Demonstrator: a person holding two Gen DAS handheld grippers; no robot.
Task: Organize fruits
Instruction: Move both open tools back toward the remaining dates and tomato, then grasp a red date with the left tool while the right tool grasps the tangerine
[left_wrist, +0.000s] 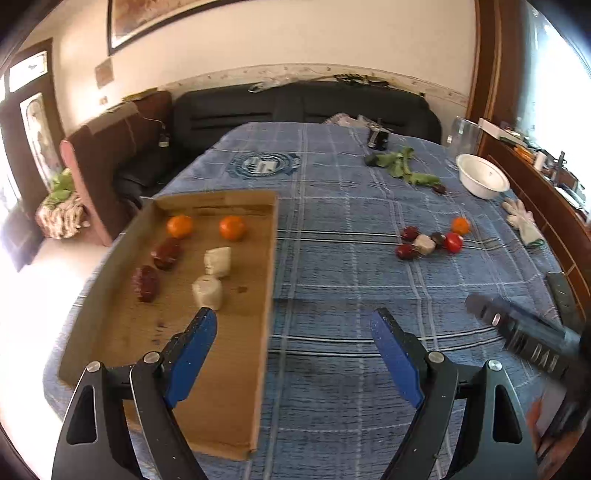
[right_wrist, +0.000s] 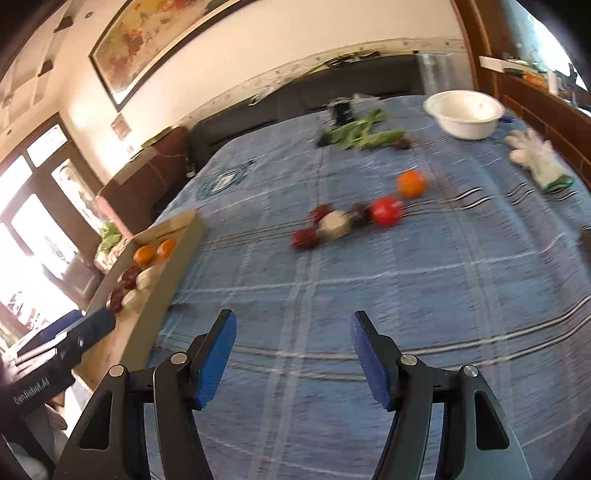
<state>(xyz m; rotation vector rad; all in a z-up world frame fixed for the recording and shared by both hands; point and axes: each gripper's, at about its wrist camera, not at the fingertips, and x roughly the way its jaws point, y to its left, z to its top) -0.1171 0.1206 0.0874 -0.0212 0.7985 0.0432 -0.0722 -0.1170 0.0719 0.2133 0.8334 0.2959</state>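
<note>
A brown cardboard tray (left_wrist: 255, 258) lies on the left of the blue checked cloth. It holds two oranges (left_wrist: 180, 226), two dark red fruits (left_wrist: 167, 253) and two pale white pieces (left_wrist: 218, 261) in rows. A loose cluster lies farther right on the cloth: an orange (right_wrist: 411, 183), a red tomato (right_wrist: 386, 211), a white piece (right_wrist: 334, 223) and dark red fruits (right_wrist: 304, 238). My left gripper (left_wrist: 293, 319) is open and empty over the tray's right edge. My right gripper (right_wrist: 293, 323) is open and empty, short of the cluster.
A white bowl (right_wrist: 464, 114) stands at the far right, with a white glove (right_wrist: 537, 158) beside it. Green leaves (right_wrist: 364, 133) and a dark object (left_wrist: 377, 138) lie at the back. A dark sofa borders the far edge, wooden furniture the right.
</note>
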